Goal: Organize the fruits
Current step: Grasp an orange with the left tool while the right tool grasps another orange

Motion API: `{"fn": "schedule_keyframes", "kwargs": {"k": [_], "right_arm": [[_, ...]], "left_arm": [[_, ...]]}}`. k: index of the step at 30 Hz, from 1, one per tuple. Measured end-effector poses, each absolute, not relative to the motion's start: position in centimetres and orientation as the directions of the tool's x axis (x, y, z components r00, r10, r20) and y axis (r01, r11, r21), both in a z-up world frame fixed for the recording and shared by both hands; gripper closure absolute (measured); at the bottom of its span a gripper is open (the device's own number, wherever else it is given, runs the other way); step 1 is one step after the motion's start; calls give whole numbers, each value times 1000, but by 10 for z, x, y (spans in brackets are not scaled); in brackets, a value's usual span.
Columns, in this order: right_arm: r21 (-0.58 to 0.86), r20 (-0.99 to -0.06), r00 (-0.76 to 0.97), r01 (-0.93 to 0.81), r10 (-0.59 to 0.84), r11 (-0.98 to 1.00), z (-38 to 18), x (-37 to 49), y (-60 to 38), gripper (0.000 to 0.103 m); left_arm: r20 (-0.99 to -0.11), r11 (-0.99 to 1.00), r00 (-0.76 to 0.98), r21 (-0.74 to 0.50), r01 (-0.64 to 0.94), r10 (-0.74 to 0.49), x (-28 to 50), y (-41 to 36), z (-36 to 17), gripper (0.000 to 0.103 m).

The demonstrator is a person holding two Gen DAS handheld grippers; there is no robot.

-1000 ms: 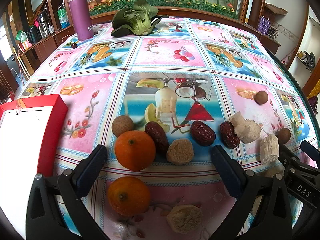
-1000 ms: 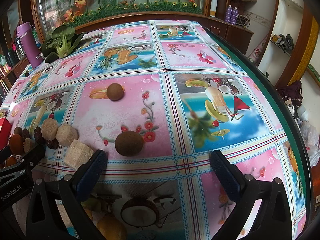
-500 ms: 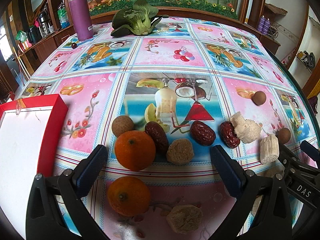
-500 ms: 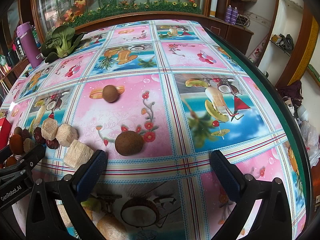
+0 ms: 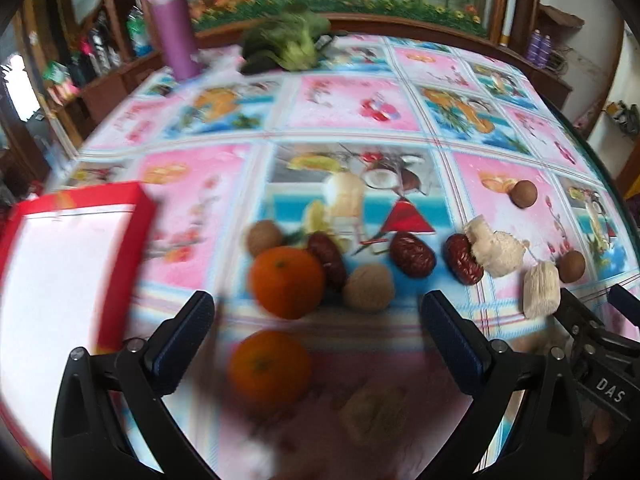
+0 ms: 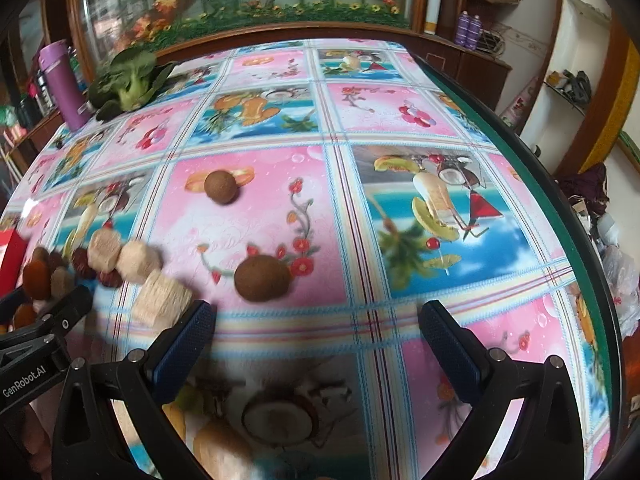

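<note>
Fruit scattered over the bench [image 5: 352,104], on a bright cloth with fruit pictures.

Left hand-held gripper [image 5: 318,308]: low over the near side of the bench, spread wide, nothing between the two fingers. Blurry view here.

Just past the fingertips: one orange [image 5: 286,280], round and bright. Closer in, between the fingers but not touched: a second orange [image 5: 270,366]. Touching the far orange on its right: a dark red date [image 5: 328,258]. Behind it: a brown bumpy nut [image 5: 264,236]. In front of the date: a tan round lump [image 5: 368,288]. Further right: a second red date [image 5: 412,254], then a third red date [image 5: 462,258] pressed against a pale lumpy chunk [image 5: 494,250]. Near that: another pale chunk [image 5: 541,288], just beside a small brown round fruit [image 5: 571,266]. Further back, alone: one more small brown fruit [image 5: 525,194].

On the left edge: a red box [image 5: 124,248], white inside. At the far side: a purple bottle [image 5: 172,32] standing up, with a green leafy vegetable [image 5: 288,44] beside it.

Right hand-held gripper [image 6: 317,314]: also spread wide, also holding nothing. Just ahead of the left finger: a brown round fruit and a pale chunk, neither one touched. Off to the right of the fruit pile, fingers pointing across the pink and blue squares.
</note>
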State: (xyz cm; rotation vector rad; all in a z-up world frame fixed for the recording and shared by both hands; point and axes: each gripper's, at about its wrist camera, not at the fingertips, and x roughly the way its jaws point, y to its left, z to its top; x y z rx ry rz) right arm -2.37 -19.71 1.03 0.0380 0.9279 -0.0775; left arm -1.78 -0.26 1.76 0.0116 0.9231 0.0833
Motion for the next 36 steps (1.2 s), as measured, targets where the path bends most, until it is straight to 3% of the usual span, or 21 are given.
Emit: {"fn": "schedule_keyframes", "kwargs": {"k": [7, 16, 21, 23, 29, 34, 36], "right_arm": [[35, -641, 768, 17, 9, 999, 74, -82, -187, 1], [19, -586, 809, -42, 45, 999, 101, -111, -155, 1], [21, -622, 780, -83, 78, 996, 89, -109, -144, 1], [9, -643, 761, -102, 84, 995, 82, -104, -137, 3], [54, -705, 686, -203, 181, 978, 60, -75, -103, 15], [150, -744, 599, -284, 297, 947, 45, -56, -73, 37], [174, -751, 578, -294, 319, 940, 42, -48, -63, 40]], "left_arm": [[-613, 997, 787, 65, -32, 66, -91, 8, 99, 0], [-589, 1000, 808, -1, 16, -13, -127, 32, 124, 0], [-667, 997, 742, -77, 18, -65, -122, 64, 101, 3], [-693, 996, 718, -87, 8, -66, -121, 79, 92, 9], [-736, 997, 676, -67, -26, -32, -109, 115, 77, 10], [-741, 1000, 672, 11, 11, 0, -105, 123, 82, 10], [-742, 999, 670, 39, 25, 12, -108, 128, 82, 10]]}}
